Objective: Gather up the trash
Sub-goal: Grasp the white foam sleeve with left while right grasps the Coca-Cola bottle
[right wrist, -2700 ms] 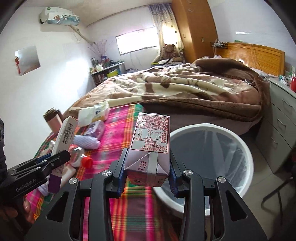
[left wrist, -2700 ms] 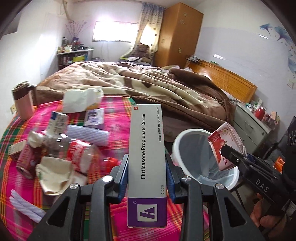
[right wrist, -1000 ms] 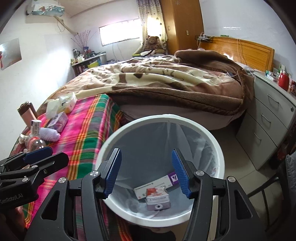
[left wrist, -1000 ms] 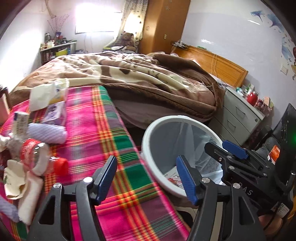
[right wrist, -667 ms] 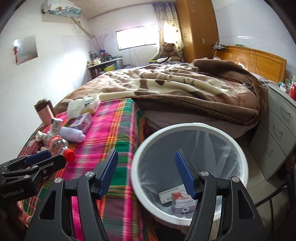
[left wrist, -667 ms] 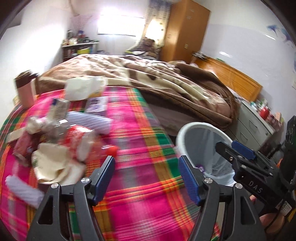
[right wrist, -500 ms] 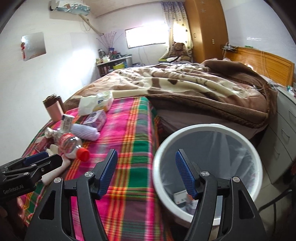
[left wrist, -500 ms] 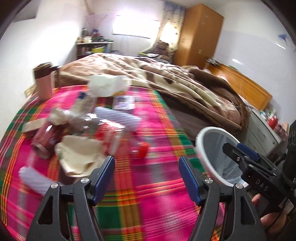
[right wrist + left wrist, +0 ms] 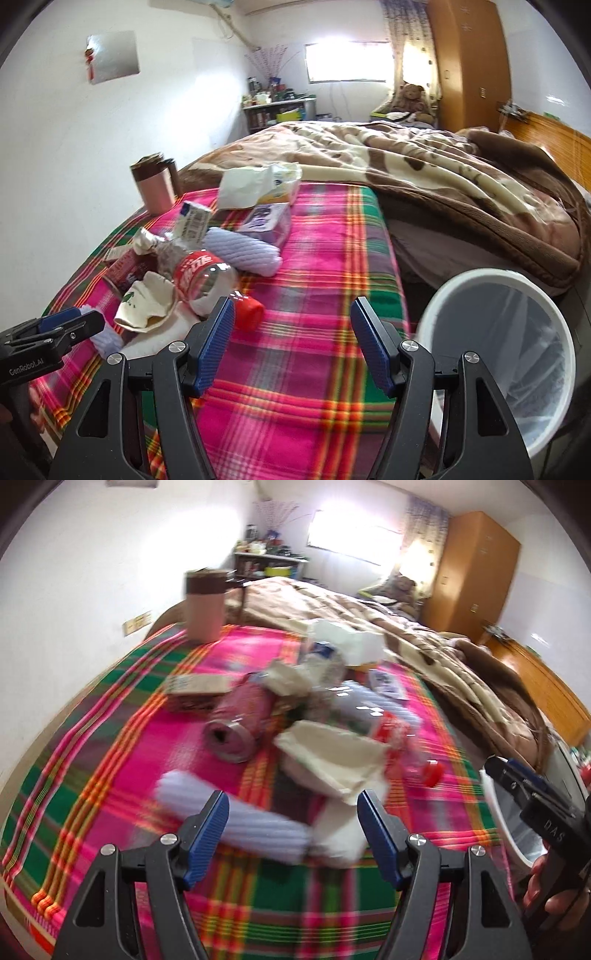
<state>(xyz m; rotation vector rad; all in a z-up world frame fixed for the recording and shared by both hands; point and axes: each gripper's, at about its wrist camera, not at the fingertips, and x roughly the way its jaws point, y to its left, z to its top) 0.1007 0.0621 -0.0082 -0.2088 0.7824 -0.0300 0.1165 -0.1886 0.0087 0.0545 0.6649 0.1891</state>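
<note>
A trash pile lies on the plaid cloth (image 9: 314, 369): a crushed pink can (image 9: 236, 723), a cola bottle (image 9: 205, 273) with a red cap, crumpled cream paper (image 9: 332, 760), white ribbed rolls (image 9: 236, 812) and small boxes. My left gripper (image 9: 291, 808) is open just above the near roll and paper, gripping nothing. The picture there is blurred. My right gripper (image 9: 291, 314) is open over bare cloth, its left finger beside the red cap. The white bin (image 9: 498, 280) with a clear liner stands off the cloth's right edge.
A pink tumbler (image 9: 153, 188) with a brown lid stands at the cloth's far left corner. A white tissue pack (image 9: 258, 184) lies behind the pile. The bed with a brown blanket (image 9: 424, 166) fills the back. A hand (image 9: 554, 904) holds the right gripper.
The cream box and the carton went into the bin and both grippers came away empty. Both have since swung left from the bin to the trash pile on the cloth.
</note>
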